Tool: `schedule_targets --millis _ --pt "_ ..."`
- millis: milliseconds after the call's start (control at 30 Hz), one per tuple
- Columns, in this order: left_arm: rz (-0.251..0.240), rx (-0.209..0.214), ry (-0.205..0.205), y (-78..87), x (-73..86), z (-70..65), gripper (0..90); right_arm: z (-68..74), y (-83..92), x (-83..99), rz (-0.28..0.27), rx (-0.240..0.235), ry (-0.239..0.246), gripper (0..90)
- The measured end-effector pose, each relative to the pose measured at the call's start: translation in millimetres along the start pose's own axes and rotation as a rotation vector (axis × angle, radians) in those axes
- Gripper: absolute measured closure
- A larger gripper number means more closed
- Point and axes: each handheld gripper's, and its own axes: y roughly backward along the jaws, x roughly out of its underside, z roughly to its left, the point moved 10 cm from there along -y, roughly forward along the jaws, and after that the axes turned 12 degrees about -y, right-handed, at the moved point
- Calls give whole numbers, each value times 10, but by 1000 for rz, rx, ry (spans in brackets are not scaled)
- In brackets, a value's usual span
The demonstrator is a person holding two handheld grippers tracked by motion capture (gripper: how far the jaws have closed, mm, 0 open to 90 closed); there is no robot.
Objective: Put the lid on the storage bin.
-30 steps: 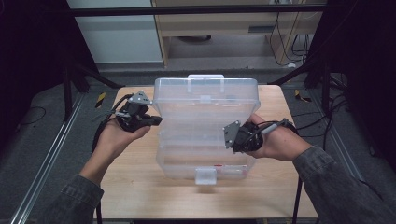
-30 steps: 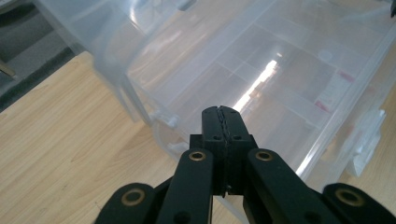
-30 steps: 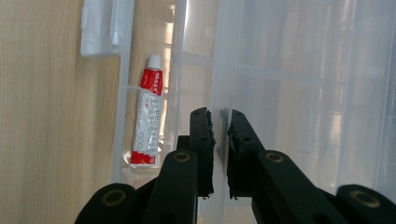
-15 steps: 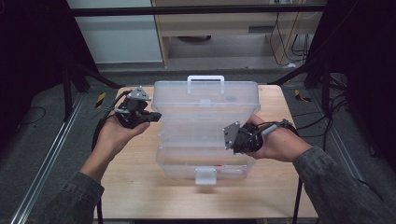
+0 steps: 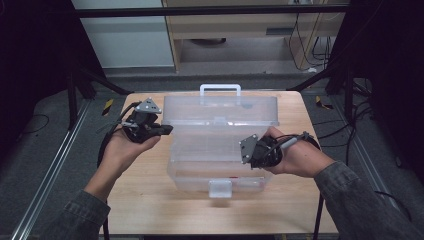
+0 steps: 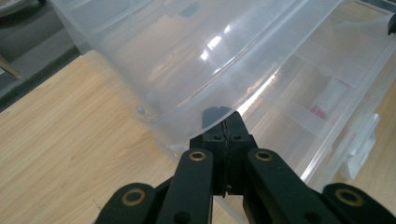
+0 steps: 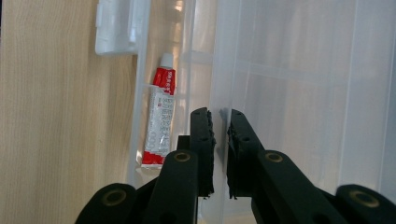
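Now the left gripper (image 5: 162, 131) pinches the raised lid (image 5: 220, 110) of a clear box (image 5: 200, 172) on the worktop (image 5: 150, 210). Beside it, the right gripper (image 5: 244, 150) clamps the box's wall. Inside lies a red-and-white tube (image 7: 159, 123).

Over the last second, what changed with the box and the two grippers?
The lid of the clear box swung up and back toward the far edge, from nearly flat to standing open, its handle now on top. The left gripper rose with the lid's edge, jaws shut on it. The right gripper stayed at the box's right side, the box base in place on the table.
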Motion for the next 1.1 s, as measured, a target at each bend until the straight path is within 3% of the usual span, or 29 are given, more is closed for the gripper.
schedule_targets --millis 167,200,333,500,633,667,700,833,933,1100 --pt "7 4 5 13 35 -32 900 29 -16 9 -4 -5 0 826" --pt "-8 11 -15 -3 32 -43 900 37 -19 15 -5 -5 0 826" --pt "5 15 9 4 67 -86 900 57 -29 29 -12 -8 -3 826" --pt "1 16 2 7 90 -115 900 79 -43 36 -16 -5 -10 809" --pt "-9 16 3 7 110 -139 900 117 -22 51 -27 -10 -40 663" --pt "-9 16 3 7 110 -139 900 117 -22 51 -27 -10 -40 663" --pt "-8 21 2 5 116 -152 900 128 -4 41 -49 -2 -63 594" --pt "-12 12 3 -7 145 -176 900 167 19 57 -64 -1 -97 511" --pt "-11 18 1 -20 172 -211 900 212 41 104 -66 11 -137 399" --pt "-3 24 -3 -28 205 -243 900 222 80 198 -61 36 -181 322"
